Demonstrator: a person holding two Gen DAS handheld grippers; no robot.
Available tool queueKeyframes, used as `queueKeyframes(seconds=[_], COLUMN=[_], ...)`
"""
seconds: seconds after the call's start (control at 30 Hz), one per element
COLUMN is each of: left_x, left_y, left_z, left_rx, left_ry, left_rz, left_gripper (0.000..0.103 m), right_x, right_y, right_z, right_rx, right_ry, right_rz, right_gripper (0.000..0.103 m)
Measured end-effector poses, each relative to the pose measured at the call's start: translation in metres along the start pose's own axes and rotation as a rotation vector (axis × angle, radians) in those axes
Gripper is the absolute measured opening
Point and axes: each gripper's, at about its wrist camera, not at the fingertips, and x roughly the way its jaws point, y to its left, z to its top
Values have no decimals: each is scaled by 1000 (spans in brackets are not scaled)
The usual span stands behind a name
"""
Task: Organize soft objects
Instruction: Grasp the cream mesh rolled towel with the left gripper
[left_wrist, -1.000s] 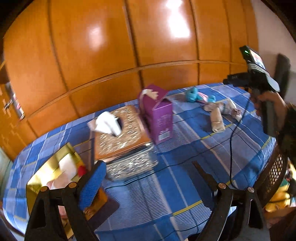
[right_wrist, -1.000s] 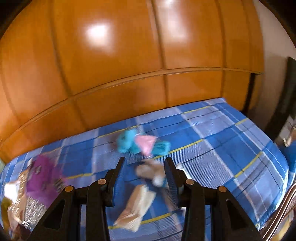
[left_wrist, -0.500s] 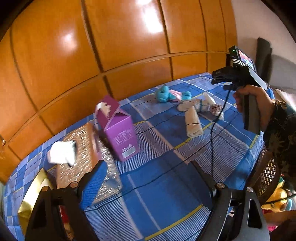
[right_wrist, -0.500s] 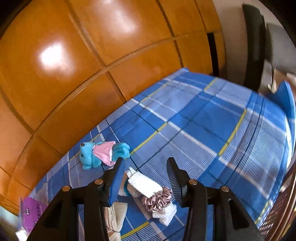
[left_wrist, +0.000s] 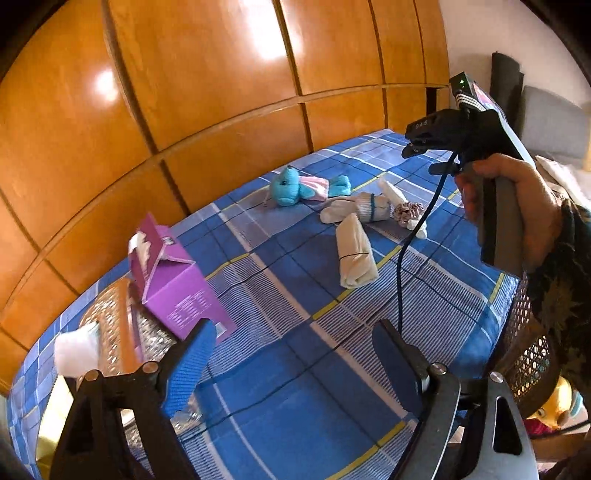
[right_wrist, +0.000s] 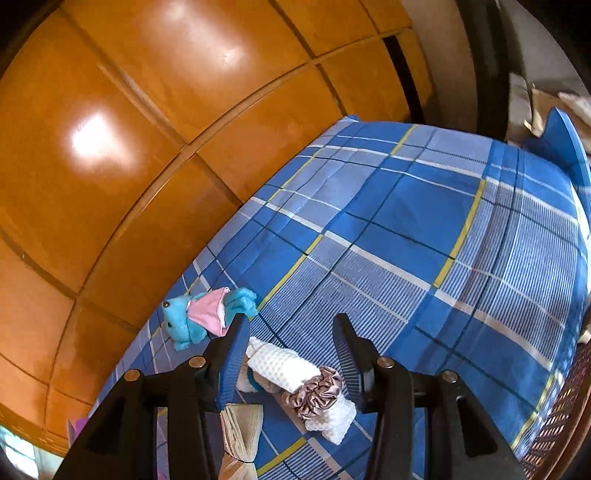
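R gripper (right_wrist: 291, 354) — released, nothing clamped; jaws part-spread. In R wrist view the white roll (right_wrist: 280, 369) w/ a mauve scrunchie (right_wrist: 317, 393) round it shows betw. the jaws, lower centre of frame, but below them on the table (right_wrist: 406, 229), not touched as far as I can tell.
- Roll long axis: runs upper left to lower right, i.e. slantwise across the jaw gap, not square to it. Judgement: a wrist roll or a descent along the slant is needed before the pads can close across its narrow side.
- Beige roll (right_wrist: 242, 424): bottom of frame, just under the L-hand jaw tip, beside the white roll; contact betw. them unclear.
- Blue plush (right_wrist: 201, 317) w/ pink cloth: left centre, beyond the jaw tip, near the wall edge of the table.

L gripper (left_wrist: 291, 369) — released, jaws wide, empty; jaws have just been closing a little, nothing betw. them. Over bare blue plaid, bottom of frame.
- Soft items sit well apart from it, upper centre-right; beige roll nearest.
- Purple carton (left_wrist: 177, 284), ornate tissue box (left_wrist: 118, 332): left of frame, touching or nearly so.
- Person's hand (left_wrist: 517, 206) holding the R gripper: right edge, above the white roll.

Nearer hand for the white roll: R, by judgement.
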Motion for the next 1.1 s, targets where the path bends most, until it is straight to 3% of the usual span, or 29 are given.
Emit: queueKeyframes(seconds=[0.5,0.77,1.0,1.03,1.07,1.1], left_x=[74,141,186,194,200,205], left_y=[-20,-37,-54,-54,-53,-48], left_z=[55,75,82,79,76,72], left_rx=[20,-15,-25,-35,-51,-87], left_ry=[58,150,226,249,269,284], left_rz=[-73,-114,-144,-148,-159,-186], left_gripper=[74,74,69,63,46,44], right_x=[4,7,19,23,27,32], right_y=[-17,-19,-26,-26,-26,-25], right_z=[2,1,-2,-2,-4,-5], right_rx=[113,134,166,165,160,155], right_ry=[39,63,124,140,159,183], right_rz=[53,87,43,37,30,22], right_gripper=[47,47,47,47,47,47])
